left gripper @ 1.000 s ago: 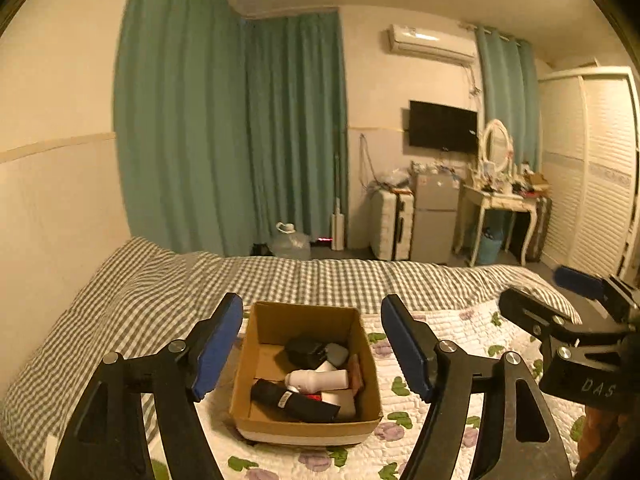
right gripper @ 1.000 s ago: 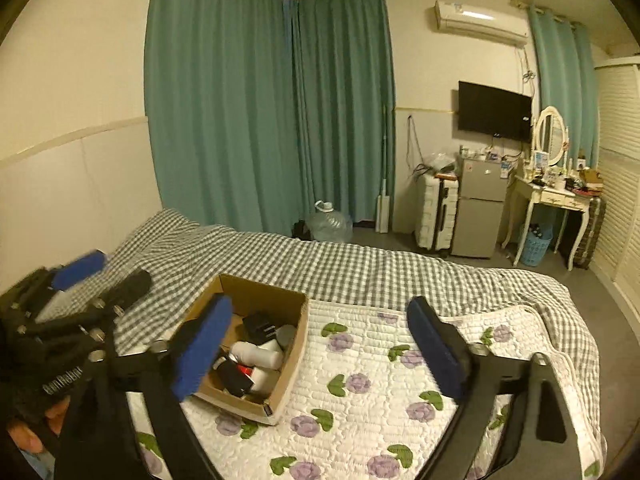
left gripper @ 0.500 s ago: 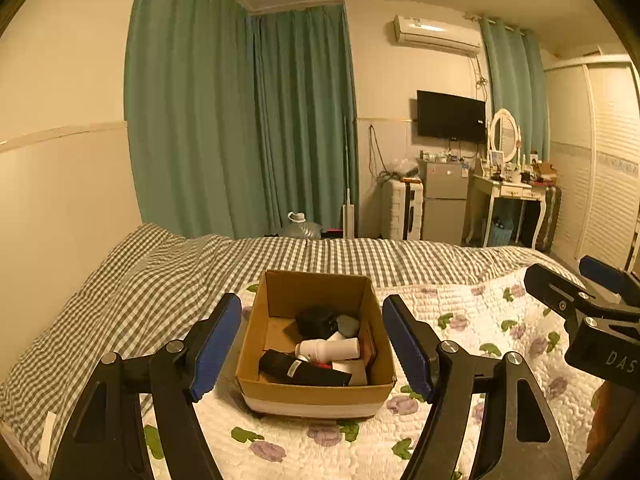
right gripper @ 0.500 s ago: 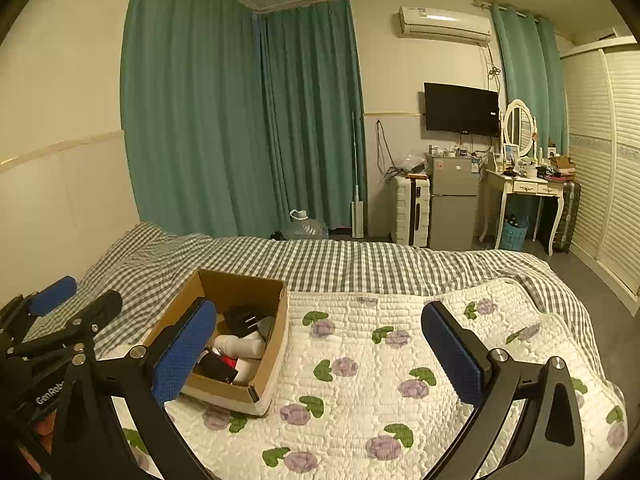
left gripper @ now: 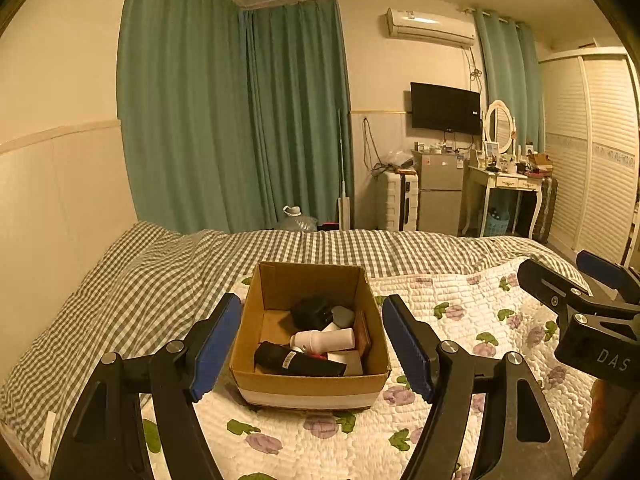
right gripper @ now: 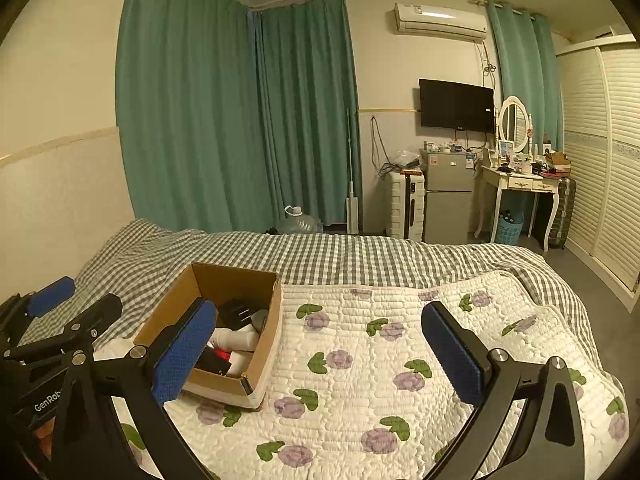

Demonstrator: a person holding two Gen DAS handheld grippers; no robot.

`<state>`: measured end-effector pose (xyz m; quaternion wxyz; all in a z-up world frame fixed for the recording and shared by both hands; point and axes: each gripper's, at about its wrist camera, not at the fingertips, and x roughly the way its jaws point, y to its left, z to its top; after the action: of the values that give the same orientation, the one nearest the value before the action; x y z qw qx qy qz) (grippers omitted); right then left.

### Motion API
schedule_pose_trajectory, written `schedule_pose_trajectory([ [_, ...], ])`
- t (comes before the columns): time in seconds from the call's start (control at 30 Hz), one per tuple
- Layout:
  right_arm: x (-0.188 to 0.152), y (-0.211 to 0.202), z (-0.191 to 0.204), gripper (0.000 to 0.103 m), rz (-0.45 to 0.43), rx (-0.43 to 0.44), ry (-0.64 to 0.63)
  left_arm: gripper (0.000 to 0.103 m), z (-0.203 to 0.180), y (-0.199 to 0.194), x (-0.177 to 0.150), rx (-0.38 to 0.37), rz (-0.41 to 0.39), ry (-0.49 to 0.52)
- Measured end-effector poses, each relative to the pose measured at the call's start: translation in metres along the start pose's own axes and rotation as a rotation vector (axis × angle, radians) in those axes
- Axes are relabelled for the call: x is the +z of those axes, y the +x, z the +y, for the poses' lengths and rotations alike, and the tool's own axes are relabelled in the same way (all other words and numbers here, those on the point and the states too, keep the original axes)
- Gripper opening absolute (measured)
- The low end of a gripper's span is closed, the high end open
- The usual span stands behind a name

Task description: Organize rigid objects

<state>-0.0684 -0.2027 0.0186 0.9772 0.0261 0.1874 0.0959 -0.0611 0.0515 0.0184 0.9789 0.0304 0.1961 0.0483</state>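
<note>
on the quilted bed (left gripper: 460, 312), open cardboard box (left gripper: 308, 384) holding white bottle (left gripper: 324, 338), lying flat, long axis across, cap toward left. left claw (left gripper: 312, 344) spread, empty, before the box. right claw (right gripper: 320, 356) spread wide, empty, above the quilt.

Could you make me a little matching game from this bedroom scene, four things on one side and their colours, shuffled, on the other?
Things:
1. curtains
2. box
3. bottle in the box
4. gripper pads

Colours:
A. white
B. blue
C. green
D. brown

Pairs: 1-C, 2-D, 3-A, 4-B
</note>
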Motion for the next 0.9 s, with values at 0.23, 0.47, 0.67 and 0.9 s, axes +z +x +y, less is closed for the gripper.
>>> schedule_pose_trajectory([
  [0.23, 0.0001, -0.0008, 0.0014, 0.103, -0.002, -0.002, 0.001, 0.076, 0.0022, -0.0006, -0.0014, -0.002, 0.014, -0.015],
  [0.47, -0.0009, 0.0001, 0.0024, 0.103, 0.005, -0.004, 0.001, 0.076, 0.0013, -0.003, -0.0014, -0.011, 0.007, -0.004],
  [0.67, -0.0041, 0.0016, 0.0043, 0.103, 0.016, -0.01, -0.005, 0.076, 0.0001, -0.0046, -0.0012, -0.009, 0.004, 0.001],
  [0.9, -0.0061, 0.0021, 0.0036, 0.103, 0.013, -0.016, 0.0, 0.076, -0.0003, -0.0057, -0.0011, -0.008, 0.003, 0.002],
])
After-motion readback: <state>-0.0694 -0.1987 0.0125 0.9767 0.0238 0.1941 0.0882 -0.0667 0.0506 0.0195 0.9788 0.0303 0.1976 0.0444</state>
